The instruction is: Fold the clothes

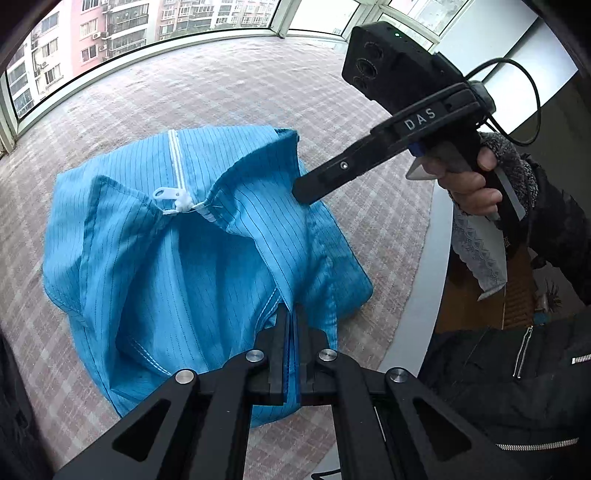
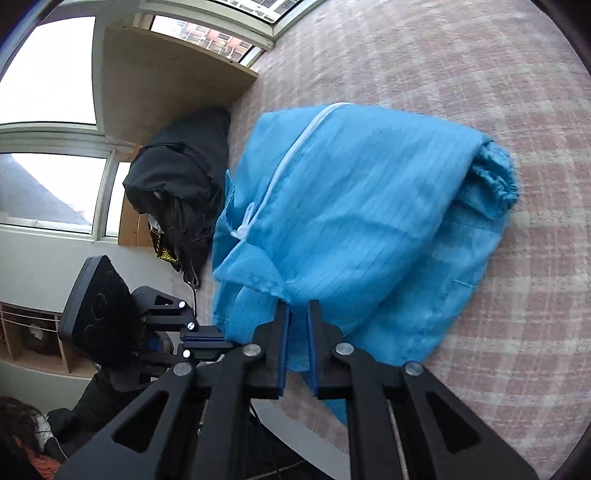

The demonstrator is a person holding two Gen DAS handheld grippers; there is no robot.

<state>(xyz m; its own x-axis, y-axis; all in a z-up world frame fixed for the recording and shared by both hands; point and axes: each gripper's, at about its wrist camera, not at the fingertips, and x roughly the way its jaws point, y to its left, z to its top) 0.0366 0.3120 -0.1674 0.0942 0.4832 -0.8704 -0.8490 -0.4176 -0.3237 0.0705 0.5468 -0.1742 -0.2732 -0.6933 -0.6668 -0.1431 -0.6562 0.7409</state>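
A blue pinstriped zip-up garment [image 1: 184, 258] lies bunched on a pink checked bedcover [image 1: 221, 92], its white zipper [image 1: 177, 162] facing up. At the bottom of the left wrist view, my left gripper [image 1: 291, 321] is shut on a fold of the garment's near edge. My right gripper [image 1: 304, 192], held in a person's hand [image 1: 469, 184], points down at the garment's right shoulder. In the right wrist view the right gripper [image 2: 298, 328] has its jaws a narrow gap apart over the garment [image 2: 369, 221]. Blue cloth shows in the gap, and the pads do not visibly press on it.
A black bundle of clothing [image 2: 181, 177] sits beside the garment near the wooden headboard [image 2: 166, 74]. The bed's white edge [image 1: 424, 295] runs close on the right, with the person's dark jacket [image 1: 517, 369] beyond it. Windows [image 1: 147, 33] line the far side.
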